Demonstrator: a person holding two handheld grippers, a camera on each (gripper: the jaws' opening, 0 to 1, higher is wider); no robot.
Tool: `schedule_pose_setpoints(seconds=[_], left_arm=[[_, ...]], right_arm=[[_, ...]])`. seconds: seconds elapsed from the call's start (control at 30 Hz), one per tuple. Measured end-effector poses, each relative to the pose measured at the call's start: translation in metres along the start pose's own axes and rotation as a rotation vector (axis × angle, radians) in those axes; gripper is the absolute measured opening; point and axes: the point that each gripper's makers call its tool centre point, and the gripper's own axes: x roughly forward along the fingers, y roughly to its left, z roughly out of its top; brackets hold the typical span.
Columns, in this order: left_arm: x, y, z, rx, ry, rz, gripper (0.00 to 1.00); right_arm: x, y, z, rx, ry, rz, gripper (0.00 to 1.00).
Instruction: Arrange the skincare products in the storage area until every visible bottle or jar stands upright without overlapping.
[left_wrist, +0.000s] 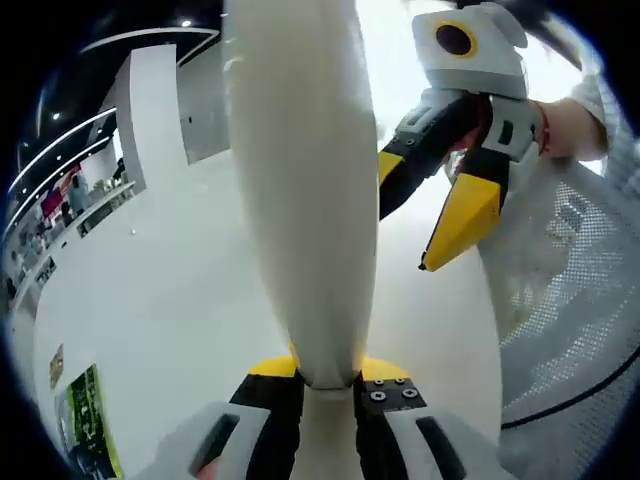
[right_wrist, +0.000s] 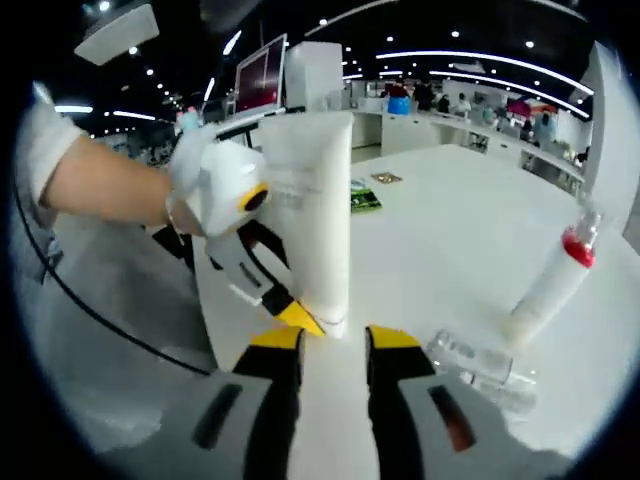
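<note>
In the left gripper view, a green leaflet (left_wrist: 88, 420) lies far left of the white tube (left_wrist: 305, 190) on the white surface (left_wrist: 180, 300). One tube shows here, and it is the landmark: its long axis runs straight up the view from the left gripper (left_wrist: 325, 385), its flat end pinched between that gripper's jaws, which are narrowed hard onto it. Right of the tube hangs the right gripper (left_wrist: 425, 225), held by a hand (left_wrist: 565, 125); its two yellow-tipped jaws stand apart with nothing between them, one tip just beside the tube's edge. Further right is a white mesh basket (left_wrist: 575, 290).

In the right gripper view, left of the tube (right_wrist: 315, 215) come a sleeve and arm (right_wrist: 95, 185) carrying the left gripper (right_wrist: 300, 315), whose yellow tip meets the tube's lower end. The tube stands upright here, long axis vertical, its lower end at the surface (right_wrist: 450, 230). The right gripper (right_wrist: 333, 340) sits just below it, jaws open a moderate gap and bare. Behind the tube to the right lies the leaflet (right_wrist: 365, 198). Well to the right of the tube are two more products: one clear bottle (right_wrist: 480, 370) lying on its side, and one slim white bottle with a red collar (right_wrist: 550, 280) standing tilted, its top leaning right.
</note>
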Motion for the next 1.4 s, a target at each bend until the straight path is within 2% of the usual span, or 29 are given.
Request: schedule_pose_setpoints(seconds=[0.07, 0.13, 0.37, 0.57, 0.77, 1.03, 1.4], left_arm=[[0.005, 0.002, 0.003, 0.031, 0.016, -0.037, 0.19], [0.008, 0.005, 0.005, 0.053, 0.024, -0.054, 0.19], [0.025, 0.026, 0.016, 0.058, 0.028, -0.076, 0.19], [0.042, 0.045, 0.03, 0.049, 0.005, -0.091, 0.19], [0.061, 0.054, 0.041, 0.057, -0.004, -0.124, 0.19], [0.083, 0.067, 0.058, 0.069, -0.03, -0.151, 0.19], [0.106, 0.073, 0.079, 0.11, -0.008, -0.187, 0.19]], right_arm=[[0.002, -0.003, -0.003, -0.04, 0.02, -0.02, 0.24], [0.002, -0.004, 0.0, -0.055, 0.008, -0.037, 0.24], [-0.003, -0.011, 0.004, -0.055, -0.001, -0.075, 0.25], [-0.005, -0.027, 0.001, -0.017, 0.018, -0.147, 0.25], [-0.01, -0.038, 0.004, -0.046, 0.01, -0.215, 0.25], [-0.017, -0.058, 0.001, -0.116, 0.039, -0.319, 0.24], [-0.026, -0.075, 0.001, -0.097, 0.03, -0.388, 0.24]])
